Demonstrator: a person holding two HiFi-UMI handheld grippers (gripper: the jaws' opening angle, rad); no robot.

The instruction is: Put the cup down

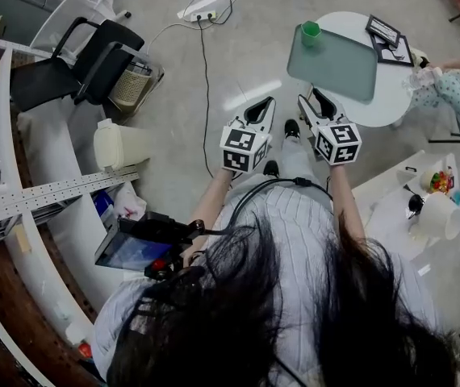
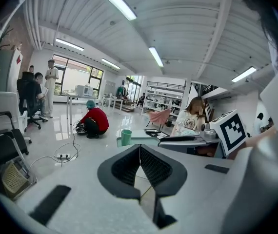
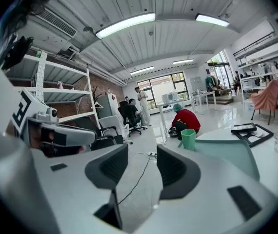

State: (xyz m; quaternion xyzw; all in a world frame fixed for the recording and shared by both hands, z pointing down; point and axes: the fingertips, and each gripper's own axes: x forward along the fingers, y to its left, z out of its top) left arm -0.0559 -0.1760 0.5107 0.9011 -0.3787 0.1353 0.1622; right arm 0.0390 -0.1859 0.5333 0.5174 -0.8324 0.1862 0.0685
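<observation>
The green cup (image 1: 311,31) stands upright at the far-left corner of the tray (image 1: 335,67), straight ahead of the right gripper (image 1: 317,103) — the nearer one, jaws apart and empty. The left gripper (image 1: 259,113) has its jaws closed on nothing.

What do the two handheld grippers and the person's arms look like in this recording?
The left gripper and right gripper have pale grey bodies with black, ribbed, wedge-shaped pads. Each carries a white cube printed with black square markers. A black cable runs across the person's pale striped shirt, which leaves the forearms bare.
</observation>
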